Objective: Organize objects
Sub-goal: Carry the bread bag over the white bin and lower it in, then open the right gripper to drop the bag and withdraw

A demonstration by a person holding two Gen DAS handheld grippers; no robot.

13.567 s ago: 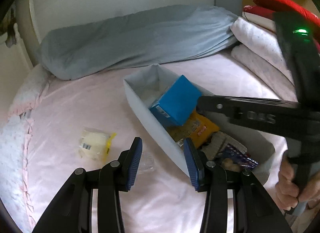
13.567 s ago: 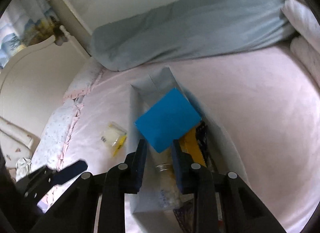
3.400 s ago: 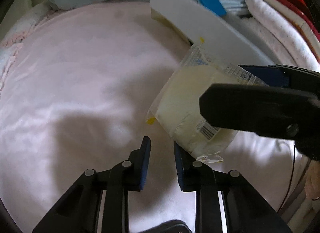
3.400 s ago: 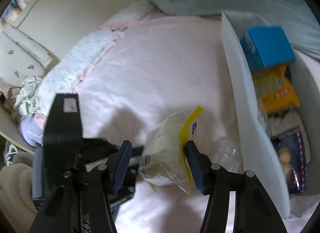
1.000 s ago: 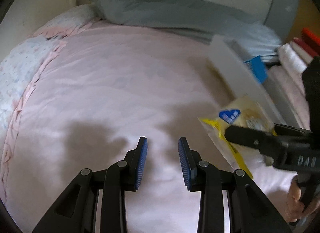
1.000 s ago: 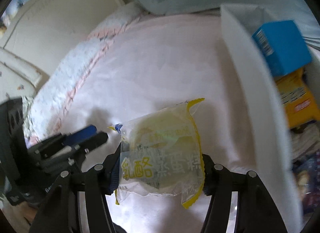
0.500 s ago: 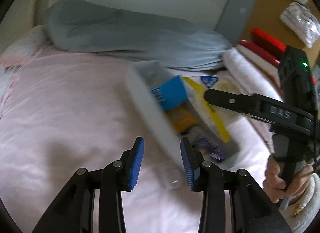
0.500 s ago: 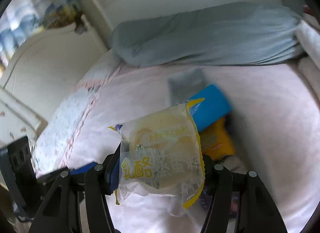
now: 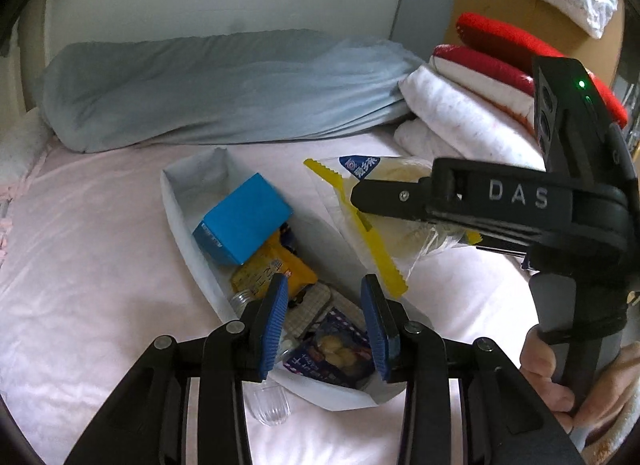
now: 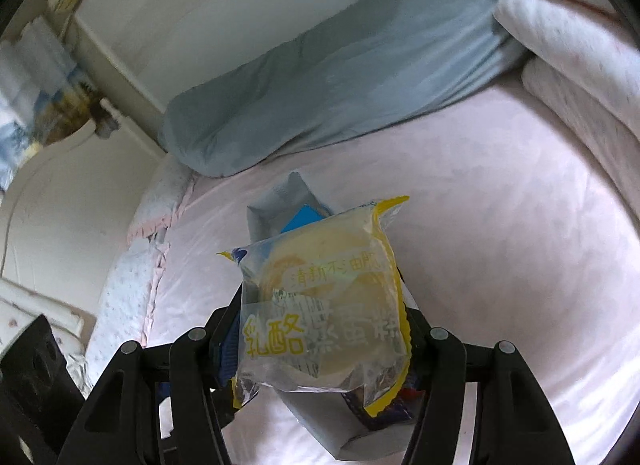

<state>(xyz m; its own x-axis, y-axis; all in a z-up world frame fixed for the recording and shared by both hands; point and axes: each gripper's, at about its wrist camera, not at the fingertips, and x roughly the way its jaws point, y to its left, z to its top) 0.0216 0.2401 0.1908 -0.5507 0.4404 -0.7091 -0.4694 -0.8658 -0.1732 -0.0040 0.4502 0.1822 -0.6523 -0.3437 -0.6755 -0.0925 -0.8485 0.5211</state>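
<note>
A long white storage box (image 9: 182,221) lies on the pink bed and holds a blue carton (image 9: 240,225), a yellow snack pack (image 9: 276,273) and other packets. My right gripper (image 10: 320,341) is shut on a clear, yellow-edged cake packet (image 10: 324,289) and holds it in the air above the box (image 10: 272,209). The packet also shows in the left wrist view (image 9: 376,205), over the box's right side. My left gripper (image 9: 324,313) is open and empty, low over the near end of the box.
A clear plastic cup (image 9: 272,405) lies on the sheet beside the box's near end. A grey-blue bolster (image 9: 224,85) runs along the wall. Folded white and red bedding (image 9: 472,105) is stacked at the right. A white headboard (image 10: 60,201) is at the left.
My right gripper has lifted the cake packet off the sheet and carried it over the box. My left gripper has swung from the bare sheet toward the box and stayed open.
</note>
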